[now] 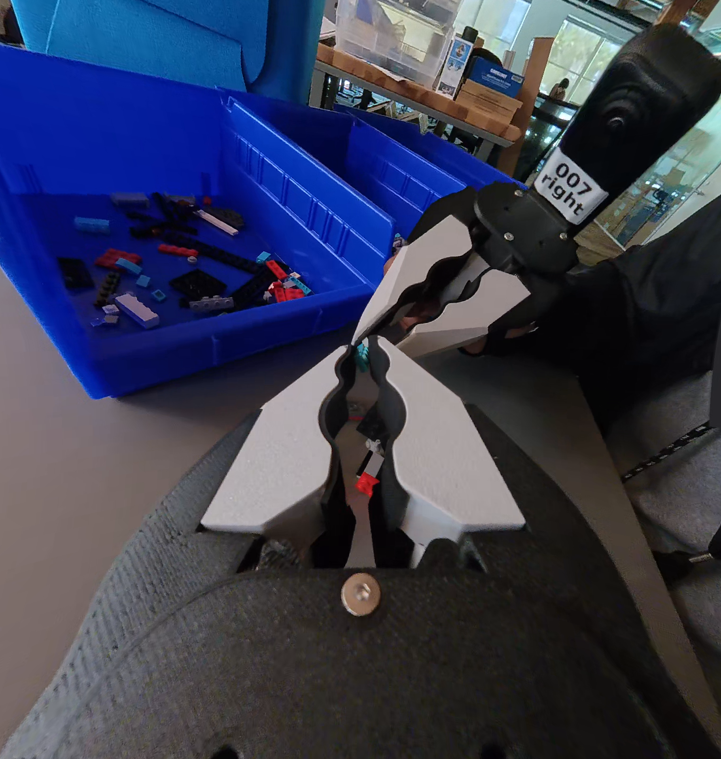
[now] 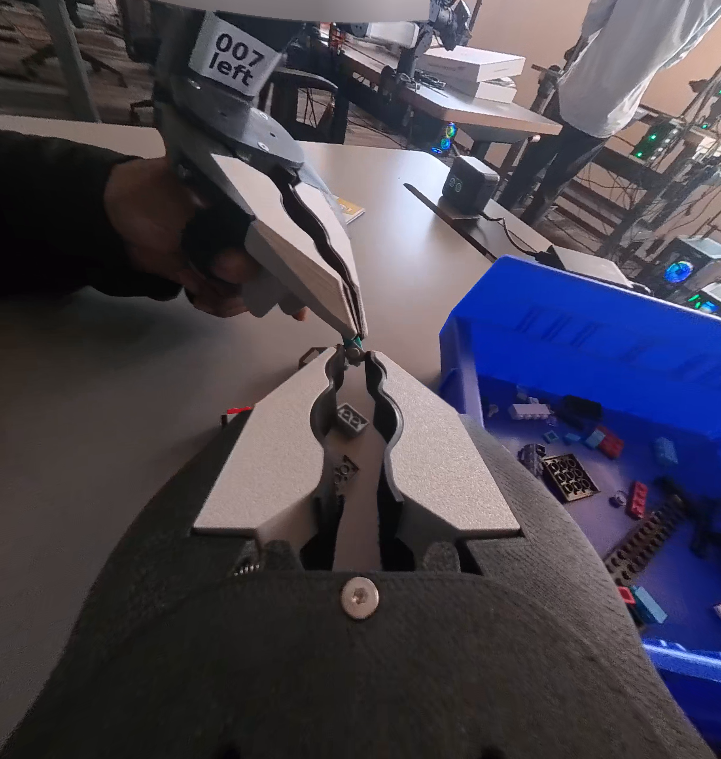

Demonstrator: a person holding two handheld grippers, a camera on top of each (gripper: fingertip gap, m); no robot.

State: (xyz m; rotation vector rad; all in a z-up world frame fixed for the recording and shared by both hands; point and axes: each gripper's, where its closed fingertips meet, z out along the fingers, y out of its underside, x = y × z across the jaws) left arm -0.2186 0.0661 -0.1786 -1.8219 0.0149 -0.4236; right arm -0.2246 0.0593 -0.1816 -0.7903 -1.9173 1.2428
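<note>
We see the left hand-held gripper point(image 1: 362, 349) with two pale grey fingers point(image 1: 284, 447) shaped like wedges. Each finger has a black wavy edge on the inside. The body behind them is black and rough, with one shiny silver screw point(image 1: 360, 594) in the middle. The right hand-held gripper point(image 2: 352, 355) looks the same, with its own silver screw point(image 2: 359, 596). Each one has a tall black handle point(image 1: 642, 106) with a white sticker point(image 1: 570, 187). We wear a black sleeve point(image 2: 42, 213) and a black fingerless glove point(image 1: 510, 339).

Teal piece point(image 1: 362, 356) mostly hidden between fingertips, shape unclear; blue bin point(image 2: 597, 328) cut off at right edge
</note>
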